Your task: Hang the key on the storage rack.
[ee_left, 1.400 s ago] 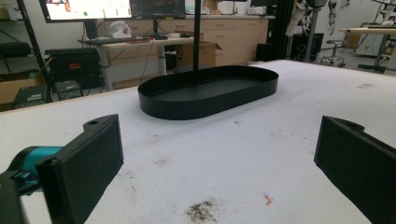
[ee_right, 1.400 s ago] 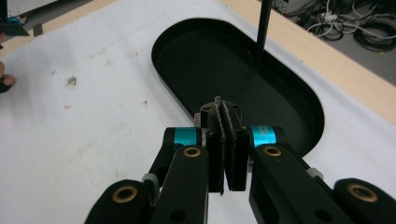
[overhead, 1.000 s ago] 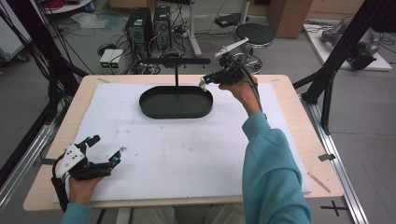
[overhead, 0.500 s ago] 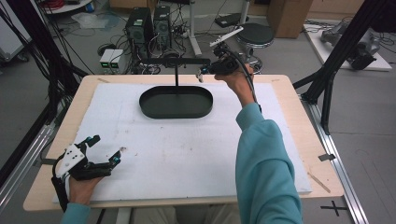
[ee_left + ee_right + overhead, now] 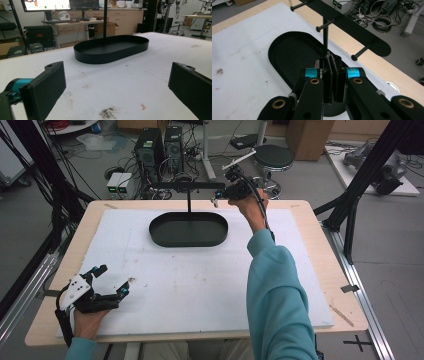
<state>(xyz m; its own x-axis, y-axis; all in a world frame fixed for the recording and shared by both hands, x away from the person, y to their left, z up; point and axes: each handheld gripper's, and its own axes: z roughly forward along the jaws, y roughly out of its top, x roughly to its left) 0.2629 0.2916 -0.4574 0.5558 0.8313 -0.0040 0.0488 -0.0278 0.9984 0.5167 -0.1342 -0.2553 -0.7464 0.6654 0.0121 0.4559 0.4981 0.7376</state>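
Right gripper (image 5: 331,75) raised, jaws pressed together on nothing visible, just above black oval metal tray (image 5: 165,237) with pegged crossbar stand (image 5: 352,27) ahead, likely for hanging. Left gripper (image 5: 107,282) wide, parked well short of tray.

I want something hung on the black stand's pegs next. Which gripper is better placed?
Right. The right gripper is raised beside the stand's crossbar, pegs just ahead. The left gripper sits open at the table's near edge.
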